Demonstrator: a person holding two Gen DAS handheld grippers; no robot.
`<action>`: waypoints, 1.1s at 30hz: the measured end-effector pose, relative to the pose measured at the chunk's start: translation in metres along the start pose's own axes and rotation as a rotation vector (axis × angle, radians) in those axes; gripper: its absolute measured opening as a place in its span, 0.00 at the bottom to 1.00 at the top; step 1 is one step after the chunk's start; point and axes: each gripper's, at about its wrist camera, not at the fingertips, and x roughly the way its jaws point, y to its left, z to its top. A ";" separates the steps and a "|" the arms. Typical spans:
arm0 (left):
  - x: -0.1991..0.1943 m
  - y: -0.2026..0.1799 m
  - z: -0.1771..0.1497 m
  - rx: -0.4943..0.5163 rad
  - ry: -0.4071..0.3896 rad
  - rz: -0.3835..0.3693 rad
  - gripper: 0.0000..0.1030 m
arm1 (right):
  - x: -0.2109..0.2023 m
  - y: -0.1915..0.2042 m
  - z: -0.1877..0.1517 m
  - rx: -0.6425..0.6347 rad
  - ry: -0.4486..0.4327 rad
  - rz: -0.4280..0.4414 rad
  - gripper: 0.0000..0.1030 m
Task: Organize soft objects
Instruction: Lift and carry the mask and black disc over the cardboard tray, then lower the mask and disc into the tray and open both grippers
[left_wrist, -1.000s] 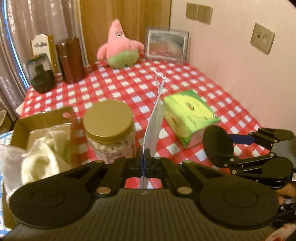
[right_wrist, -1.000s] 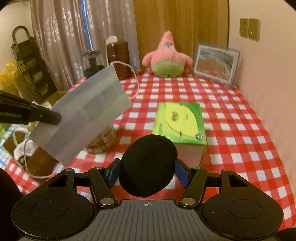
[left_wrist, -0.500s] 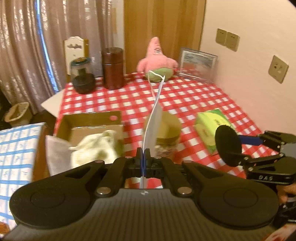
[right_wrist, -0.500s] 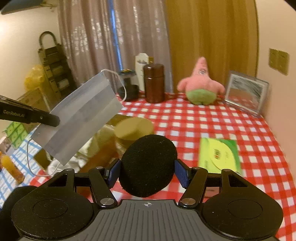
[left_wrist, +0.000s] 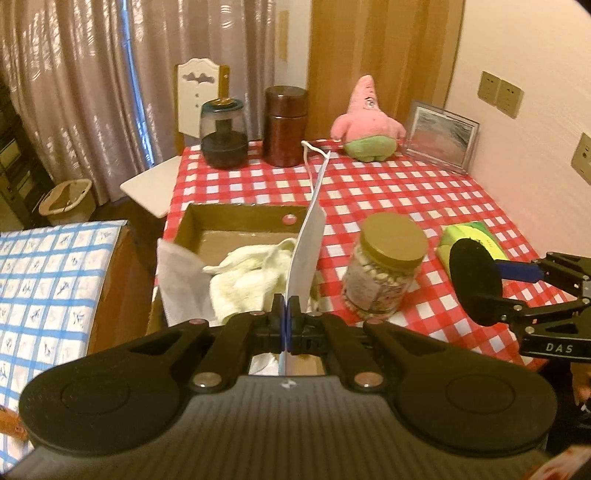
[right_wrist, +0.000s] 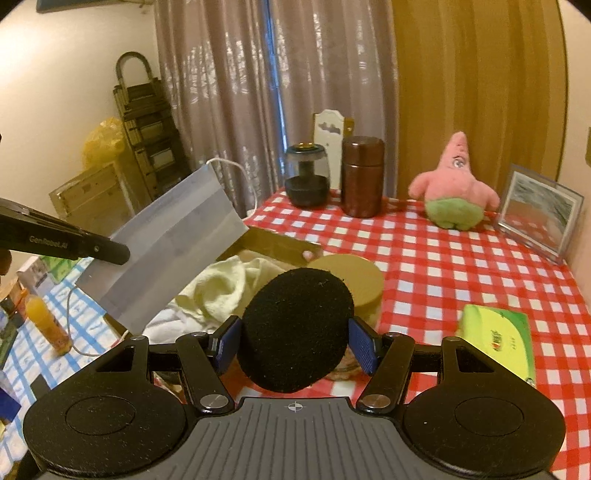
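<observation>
The table (left_wrist: 406, 192) in its red-and-white checked cloth stands against a pale pink wall (left_wrist: 524, 48) that carries beige sockets (left_wrist: 500, 94). Behind the table's far end hangs a tan curtain (right_wrist: 476, 92), and left of that a grey patterned curtain (right_wrist: 280, 74) over a window showing a strip of blue light. A white chair (left_wrist: 195, 99) stands at the table's far left corner. Left of the table sit a small bin (left_wrist: 68, 199) on dark floor and a folded stepladder (right_wrist: 147, 125). The light is warm and dim.
</observation>
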 end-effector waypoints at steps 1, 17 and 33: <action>0.000 0.004 -0.001 -0.007 0.001 0.003 0.00 | 0.003 0.003 0.001 -0.005 0.002 0.004 0.61; 0.031 0.085 -0.009 -0.144 0.043 0.083 0.00 | 0.077 0.041 0.024 -0.085 0.046 0.082 0.61; 0.119 0.122 -0.016 -0.177 0.162 0.103 0.00 | 0.174 0.060 0.020 -0.125 0.170 0.084 0.61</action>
